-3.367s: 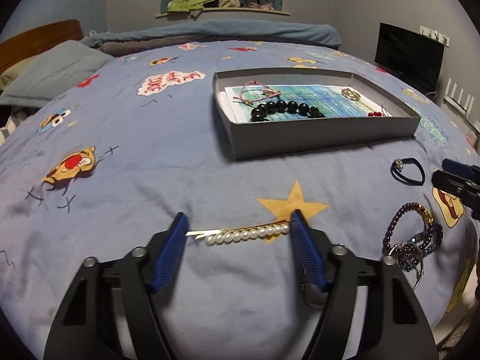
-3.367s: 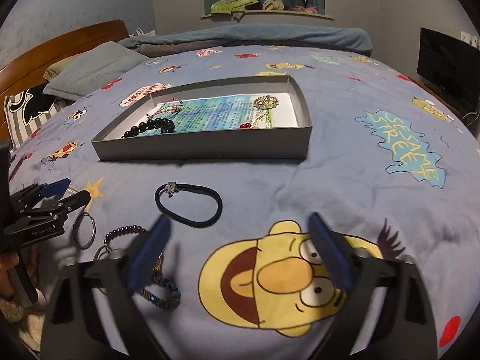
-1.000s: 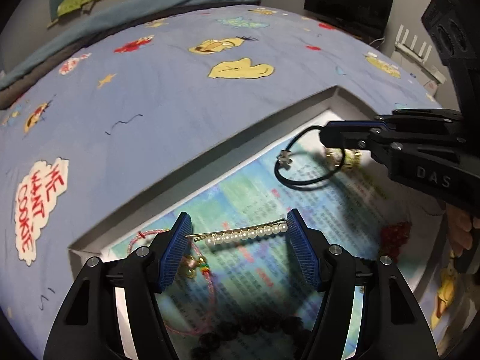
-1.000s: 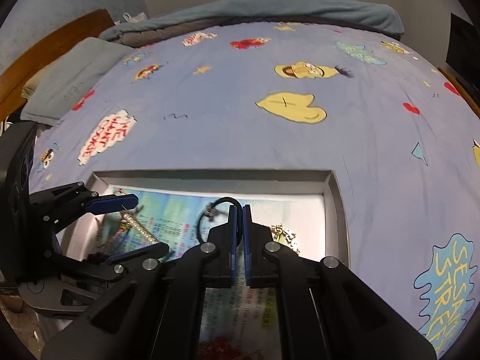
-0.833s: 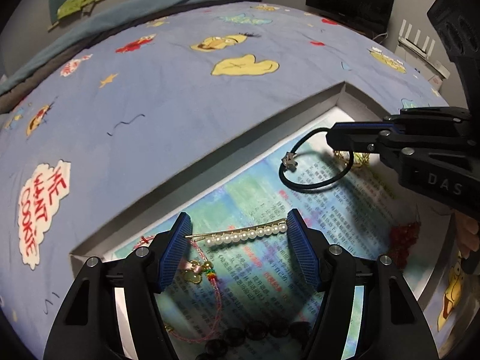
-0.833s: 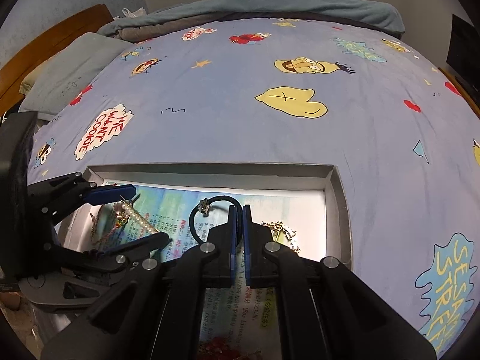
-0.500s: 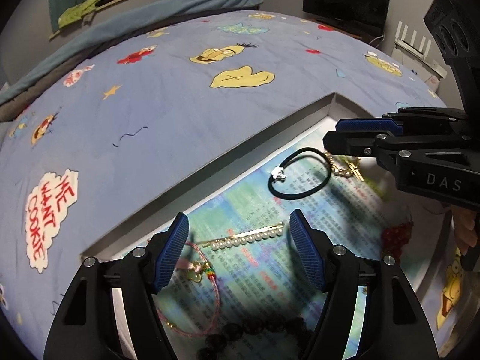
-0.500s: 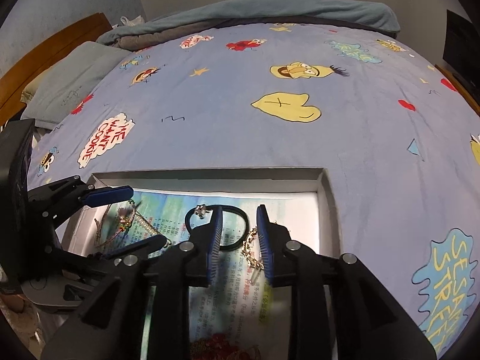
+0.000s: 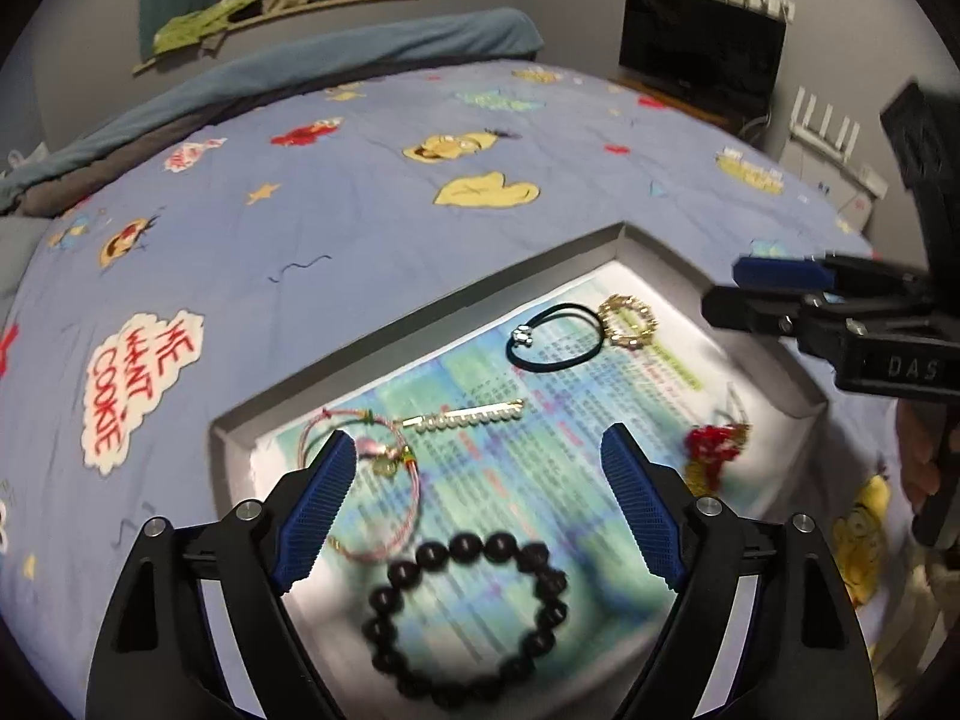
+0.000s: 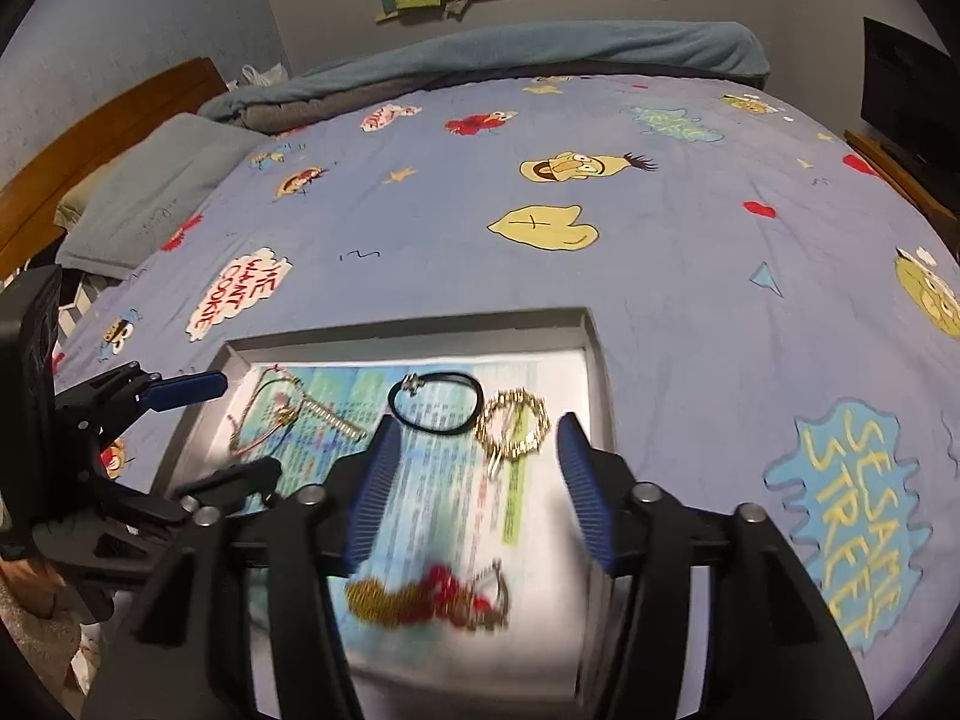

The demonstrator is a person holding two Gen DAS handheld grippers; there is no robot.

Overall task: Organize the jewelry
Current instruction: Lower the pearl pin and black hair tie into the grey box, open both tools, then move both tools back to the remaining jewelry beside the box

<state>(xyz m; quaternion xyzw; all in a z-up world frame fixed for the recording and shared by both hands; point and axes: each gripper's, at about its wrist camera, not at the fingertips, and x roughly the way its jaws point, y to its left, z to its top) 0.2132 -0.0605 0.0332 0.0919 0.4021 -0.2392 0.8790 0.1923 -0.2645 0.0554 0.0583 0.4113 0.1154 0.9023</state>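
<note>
Both my claws, left gripper (image 9: 474,504) and right gripper (image 10: 474,480), are opening empty, so pearl clip (image 9: 462,419) and black hair tie (image 9: 555,339) lie released in the grey box (image 9: 420,324).

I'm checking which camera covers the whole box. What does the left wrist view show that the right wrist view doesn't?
Only the left wrist view shows the black bead bracelet lying at the near end of the box.

Only the right wrist view shows the wooden headboard and the pillow.

Both show the black hair tie, pearl hair clip, gold ring-shaped piece, pink cord bracelet and red charm in the box. The left gripper and right gripper are opening, with nothing between their jaws.
</note>
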